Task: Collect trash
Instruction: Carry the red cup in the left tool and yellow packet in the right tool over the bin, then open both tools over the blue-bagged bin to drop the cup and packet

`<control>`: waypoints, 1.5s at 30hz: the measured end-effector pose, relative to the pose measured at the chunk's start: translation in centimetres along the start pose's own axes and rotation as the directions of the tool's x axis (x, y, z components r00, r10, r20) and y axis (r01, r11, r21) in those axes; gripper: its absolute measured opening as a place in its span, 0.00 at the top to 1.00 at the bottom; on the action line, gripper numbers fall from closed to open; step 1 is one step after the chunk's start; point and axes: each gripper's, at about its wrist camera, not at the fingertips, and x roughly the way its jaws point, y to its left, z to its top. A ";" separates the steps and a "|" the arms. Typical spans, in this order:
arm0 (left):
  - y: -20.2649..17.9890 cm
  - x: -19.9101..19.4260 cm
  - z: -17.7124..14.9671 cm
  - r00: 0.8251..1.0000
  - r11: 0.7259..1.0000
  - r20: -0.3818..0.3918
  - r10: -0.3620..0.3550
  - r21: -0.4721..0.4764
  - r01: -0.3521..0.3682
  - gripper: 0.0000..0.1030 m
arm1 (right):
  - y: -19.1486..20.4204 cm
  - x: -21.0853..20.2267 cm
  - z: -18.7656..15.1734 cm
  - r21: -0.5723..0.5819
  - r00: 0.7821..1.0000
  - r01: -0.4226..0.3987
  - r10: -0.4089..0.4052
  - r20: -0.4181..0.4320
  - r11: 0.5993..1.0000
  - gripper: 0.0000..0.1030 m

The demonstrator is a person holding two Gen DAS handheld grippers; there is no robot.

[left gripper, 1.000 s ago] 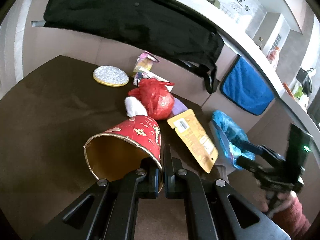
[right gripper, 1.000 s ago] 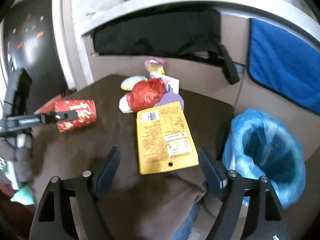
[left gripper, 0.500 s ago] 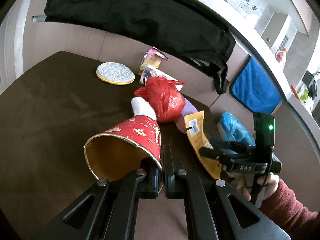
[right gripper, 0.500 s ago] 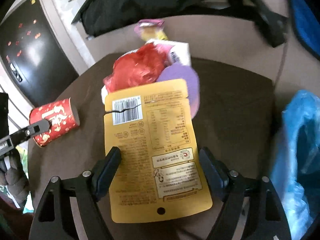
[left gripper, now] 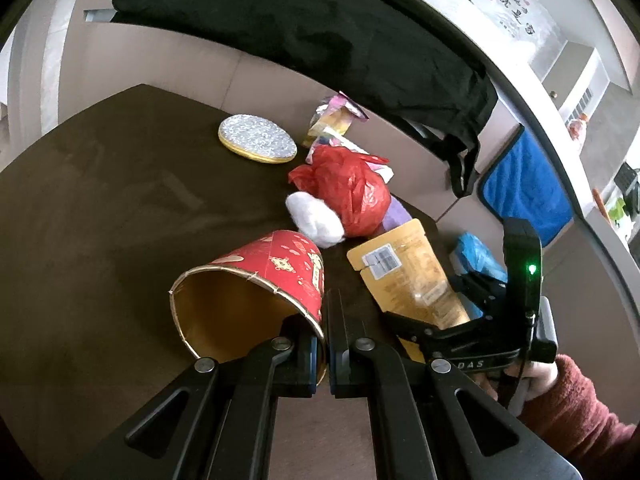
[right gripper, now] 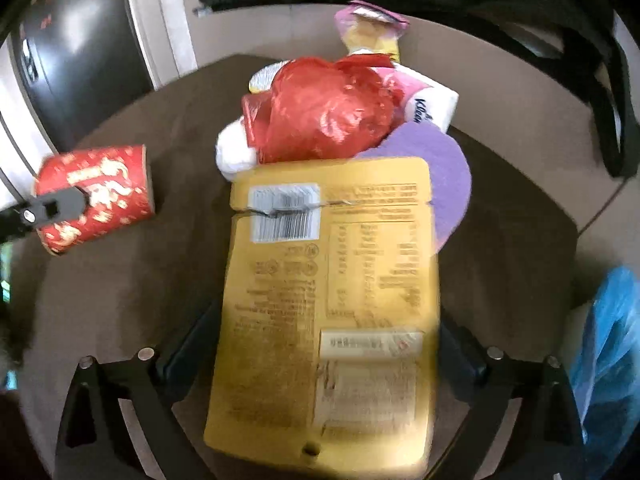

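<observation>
My left gripper [left gripper: 325, 320] is shut on the rim of a red paper cup [left gripper: 256, 280], which lies on its side on the brown table [left gripper: 100, 208]; the cup also shows in the right wrist view [right gripper: 96, 196]. My right gripper [right gripper: 324, 340] is open, its jaws on either side of a yellow pouch [right gripper: 332, 300] lying flat; the pouch also shows in the left wrist view [left gripper: 404, 276]. Behind it lie a red plastic bag [right gripper: 328, 112], a white tissue wad [left gripper: 316, 216] and a purple disc [right gripper: 436, 168].
A blue trash bag [right gripper: 612, 360] hangs off the table's right edge. A round silver-and-gold lid [left gripper: 258, 140], a snack wrapper [left gripper: 336, 116] and a tissue pack [right gripper: 432, 104] lie at the back. A black coat [left gripper: 280, 28] drapes over the sofa back.
My right gripper has moved forward over the table until its open jaws straddle the yellow pouch. My left gripper has kept hold of the red cup.
</observation>
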 end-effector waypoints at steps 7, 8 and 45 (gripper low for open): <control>-0.6 -0.7 0.3 1.000 1.000 0.023 0.009 0.021 -0.010 0.97 | -0.1 -1.1 0.3 0.054 1.000 -0.021 0.020 0.015 0.998 0.52; -0.8 -0.8 0.3 1.000 1.000 0.028 0.007 0.026 -0.008 0.97 | -0.1 -1.6 0.2 0.063 0.999 -0.045 0.044 0.021 0.997 0.73; -30.3 8.4 2.1 0.969 0.847 0.090 -0.232 0.508 0.156 0.97 | -19.1 -25.3 -11.4 0.501 0.834 0.205 -0.417 0.360 0.841 0.91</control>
